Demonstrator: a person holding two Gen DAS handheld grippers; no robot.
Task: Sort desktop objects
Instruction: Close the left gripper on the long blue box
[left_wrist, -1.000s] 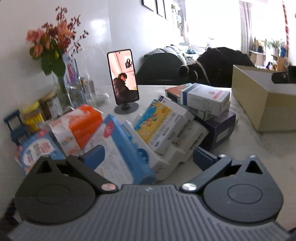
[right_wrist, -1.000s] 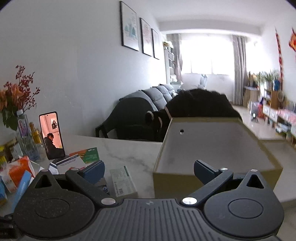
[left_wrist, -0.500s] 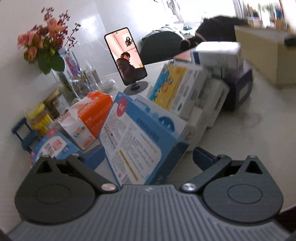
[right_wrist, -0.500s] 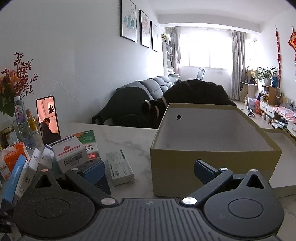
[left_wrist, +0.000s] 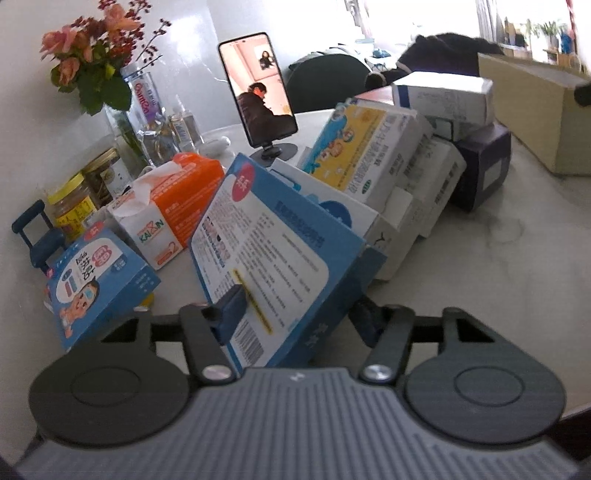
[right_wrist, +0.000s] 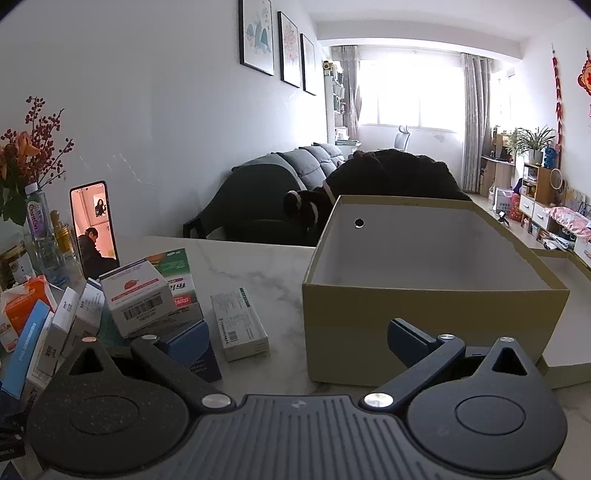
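A flat blue box (left_wrist: 280, 258) with a white printed back leans at the near end of a row of medicine boxes (left_wrist: 373, 155) on the marble table (left_wrist: 498, 251). My left gripper (left_wrist: 295, 306) straddles its lower edge and its jaws are closing: the left pad (left_wrist: 232, 302) lies on the printed face, while the right finger (left_wrist: 365, 317) sits against the box's far side. My right gripper (right_wrist: 295, 336) hangs open with nothing in it, above the table before an open cardboard box (right_wrist: 436, 306). The same row of boxes (right_wrist: 140, 295) stands to its left.
An orange tissue pack (left_wrist: 177, 199), a small blue box (left_wrist: 99, 280), jars (left_wrist: 70, 206) and a flower vase (left_wrist: 125, 110) crowd the left. A phone on a stand (left_wrist: 256, 92) stands behind. A white-green carton (right_wrist: 240, 325) lies beside the cardboard box. Its lid (right_wrist: 569, 354) lies at right.
My left gripper has dropped onto the blue box and its jaws have come in from wide open to either side of it. The right gripper has barely moved.
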